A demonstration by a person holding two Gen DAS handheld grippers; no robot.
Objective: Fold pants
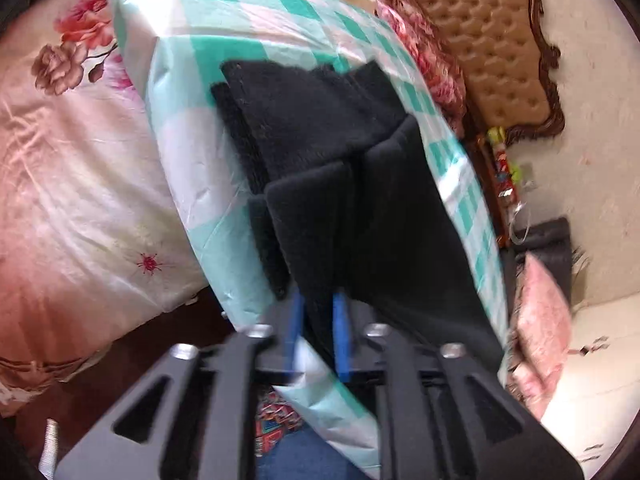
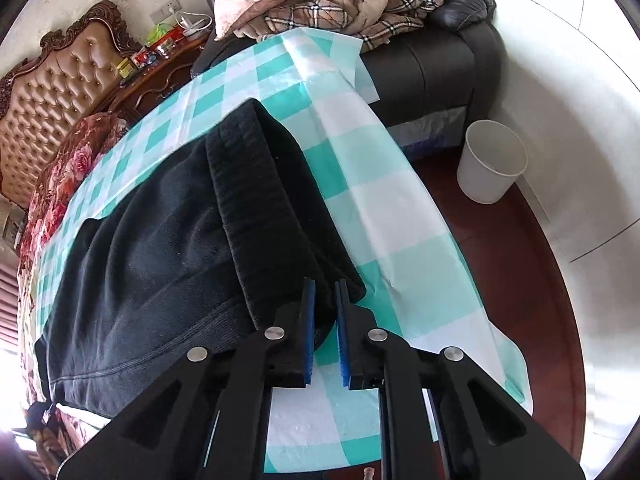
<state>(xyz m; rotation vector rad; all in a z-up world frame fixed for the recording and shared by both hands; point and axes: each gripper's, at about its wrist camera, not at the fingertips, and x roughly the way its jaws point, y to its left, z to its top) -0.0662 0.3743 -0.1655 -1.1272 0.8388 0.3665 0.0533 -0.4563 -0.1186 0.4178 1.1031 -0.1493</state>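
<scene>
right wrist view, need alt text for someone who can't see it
The right gripper pinches the near corner of black pants, which lie partly folded on a teal and white checked cloth. Behind are a tufted headboard, a dark sofa with piled bedding, and a white bin on the floor.

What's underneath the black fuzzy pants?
The black fleece pants lie on a teal-and-white checked cloth. What the cloth itself covers is hidden, and so is the part of the cloth under the pants.

Right claw (image 2: 324,300) clamped on black pants (image 2: 168,248) (folded) over checked cloth (image 2: 380,200).
</scene>
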